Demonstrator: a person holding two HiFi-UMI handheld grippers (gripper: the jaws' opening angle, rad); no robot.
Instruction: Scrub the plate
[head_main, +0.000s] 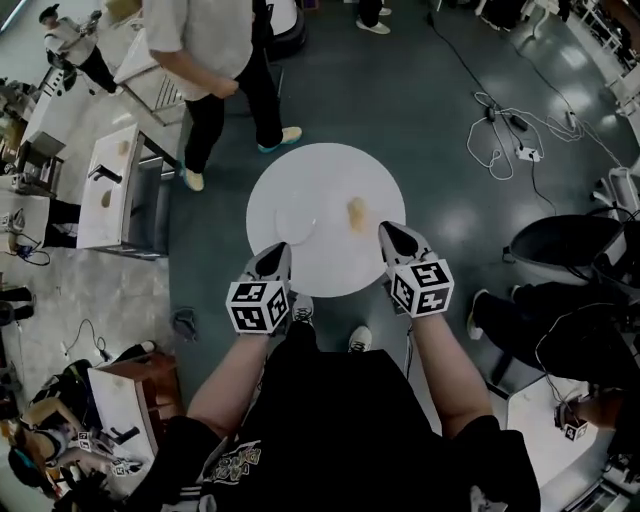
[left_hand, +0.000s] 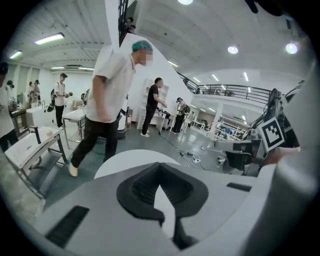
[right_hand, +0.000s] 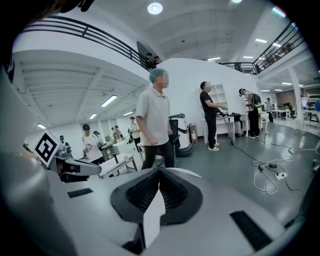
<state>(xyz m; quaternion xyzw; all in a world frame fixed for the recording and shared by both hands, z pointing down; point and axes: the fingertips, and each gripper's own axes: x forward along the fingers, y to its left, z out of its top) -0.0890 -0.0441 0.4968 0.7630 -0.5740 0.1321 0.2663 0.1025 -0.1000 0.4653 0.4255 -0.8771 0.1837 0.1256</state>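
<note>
A round white desk (head_main: 330, 170) stands on a dark green floor (head_main: 450, 70). The plate (head_main: 296, 224) lies on the desk a little left of its middle, pale and hard to make out against the white top. A small yellow sponge (head_main: 356, 214) lies to the right of the plate, apart from it. The left hand-held gripper (head_main: 278, 250) hangs over the near edge of the desk, just on the near side of the plate. Its jaws are pressed together with nothing between them. The right hand-held gripper (head_main: 392, 232) is at the near right of the desk, close beside the sponge but not touching it. Its jaws are likewise closed tight and hold nothing. Each gripper points away from the holder, toward the far side of the desk. Beyond the desk a person (head_main: 215, 60) in a light shirt and dark trousers stands on the floor, and loose cables (head_main: 505, 135) lie on the floor to the far right.
</note>
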